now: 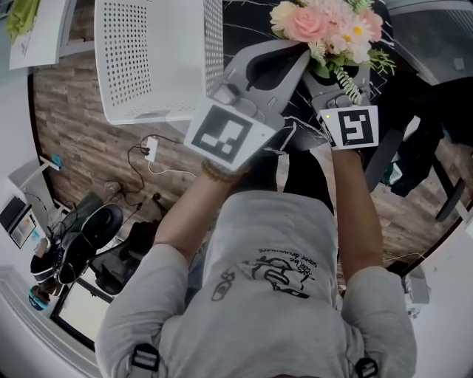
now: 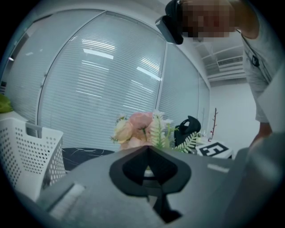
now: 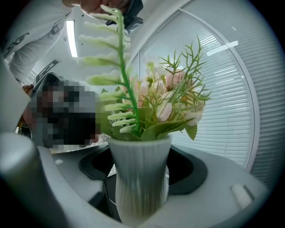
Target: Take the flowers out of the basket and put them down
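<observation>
My right tongs [image 3: 141, 171] are pinching the white ribbed vase [image 3: 140, 187], which stands upright between the jaws with the flowers [image 1: 329, 26] in it. In the head view the flowers show at the top of the frame, right of centre. They are outside the white perforated basket [image 1: 155, 59] at the upper left and over the dark veined surface [image 1: 247, 22]. I cannot tell whether the vase touches it. My left tongs [image 2: 147, 149] are pressed together on nothing, tips just beside the flowers.

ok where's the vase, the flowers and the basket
vase [image 3: 140, 178], right gripper view, middle of its ribbed white body
flowers [image 1: 307, 23], head view, the pink bloom
basket [image 1: 148, 52], head view, its perforated white wall
</observation>
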`<state>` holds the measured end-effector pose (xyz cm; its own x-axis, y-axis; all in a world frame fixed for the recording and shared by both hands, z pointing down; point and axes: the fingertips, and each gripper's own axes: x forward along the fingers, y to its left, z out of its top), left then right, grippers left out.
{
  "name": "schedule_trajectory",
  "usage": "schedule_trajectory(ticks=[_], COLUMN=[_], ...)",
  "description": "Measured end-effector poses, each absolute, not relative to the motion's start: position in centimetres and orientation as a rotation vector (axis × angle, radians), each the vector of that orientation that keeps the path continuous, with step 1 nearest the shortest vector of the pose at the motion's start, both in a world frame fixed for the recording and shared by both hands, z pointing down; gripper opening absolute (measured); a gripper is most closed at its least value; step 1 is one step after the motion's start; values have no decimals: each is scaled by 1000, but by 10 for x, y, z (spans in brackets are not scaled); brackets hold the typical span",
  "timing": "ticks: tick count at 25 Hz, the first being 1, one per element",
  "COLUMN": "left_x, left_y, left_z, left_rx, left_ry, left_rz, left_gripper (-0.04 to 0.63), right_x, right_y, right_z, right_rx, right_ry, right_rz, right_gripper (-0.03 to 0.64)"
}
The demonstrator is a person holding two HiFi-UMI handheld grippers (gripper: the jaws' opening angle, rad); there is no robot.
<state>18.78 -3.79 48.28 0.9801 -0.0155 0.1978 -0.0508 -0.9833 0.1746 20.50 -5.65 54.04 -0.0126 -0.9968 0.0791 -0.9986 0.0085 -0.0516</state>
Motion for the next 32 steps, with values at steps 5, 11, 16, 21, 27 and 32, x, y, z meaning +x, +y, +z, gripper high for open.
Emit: schedule_trajectory(ticks=[5, 11, 16, 21, 27, 32], left_x=[190, 190, 190, 186, 184, 180], left_y=[-34, -32, -32, -33, -30, -27], left_z=[480, 479, 479, 476, 467, 459], left_rx=[2953, 2942, 2946, 2951, 2954, 2956], left_ry=[-36, -35, -36, -43, -56, -72], left_rz=[294, 300, 307, 303, 315, 323], left_gripper=[3, 3, 3, 3, 3, 3], right_x=[206, 207, 208, 212, 216, 217], right_y=[-50, -49, -48, -48, -43, -37], right_z=[544, 543, 547, 546, 541, 538], right_rx=[2157, 2168, 2134, 2142, 2137, 2136], right_ry=[-2202, -2201, -2201, -2165, -2128, -2097], right_rz=[148, 154, 163, 190, 242, 297], right_gripper=[360, 360, 364, 375, 413, 446])
